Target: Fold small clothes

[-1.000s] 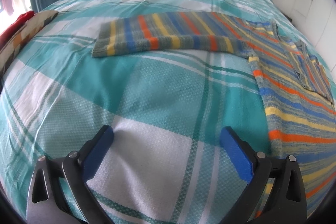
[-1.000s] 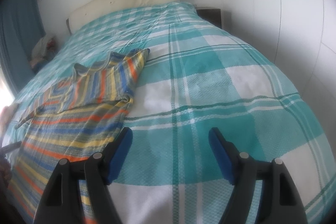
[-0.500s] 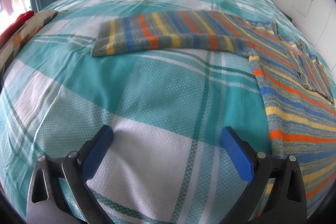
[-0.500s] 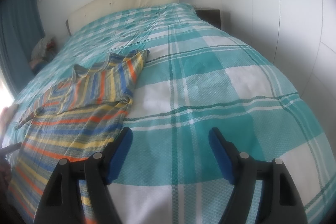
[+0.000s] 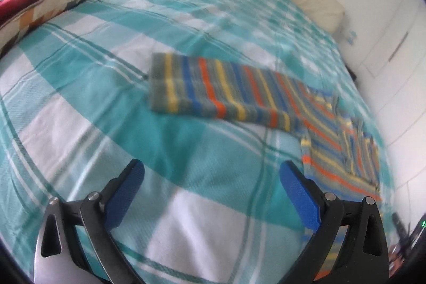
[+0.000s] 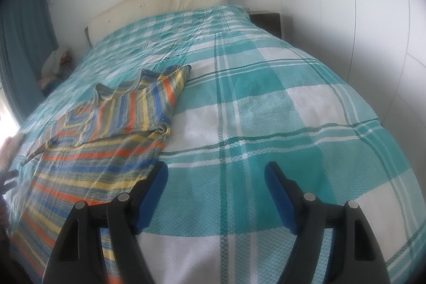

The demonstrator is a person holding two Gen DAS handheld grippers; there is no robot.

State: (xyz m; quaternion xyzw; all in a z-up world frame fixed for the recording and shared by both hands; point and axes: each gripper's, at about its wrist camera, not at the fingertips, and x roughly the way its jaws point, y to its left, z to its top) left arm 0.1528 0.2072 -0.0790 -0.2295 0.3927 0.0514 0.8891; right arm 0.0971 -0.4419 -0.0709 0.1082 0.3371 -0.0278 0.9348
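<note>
Both claws open over the bed, one sleeve of the striped sweater waiting to be folded in

In the left wrist view the left claw (image 5: pixel 211 178) is hanging wide and empty above the checked bedspread (image 5: pixel 186 156), and the striped sweater (image 5: pixel 343 148) is lying flat ahead and to the right, its long sleeve (image 5: pixel 210 89) stretching straight out across the bed; the picture is blurring, so finer creases cannot be told. To fold well, this claw is best pinching the cuff end through both layers and carrying it low across the body. In the right wrist view the right claw (image 6: pixel 215 178) is also standing wide with nothing in it, just beside the sweater's (image 6: pixel 87 164) side edge, where the other sleeve (image 6: pixel 141 108) is already lying folded over the chest; it is best pressing the body flat meanwhile
</note>
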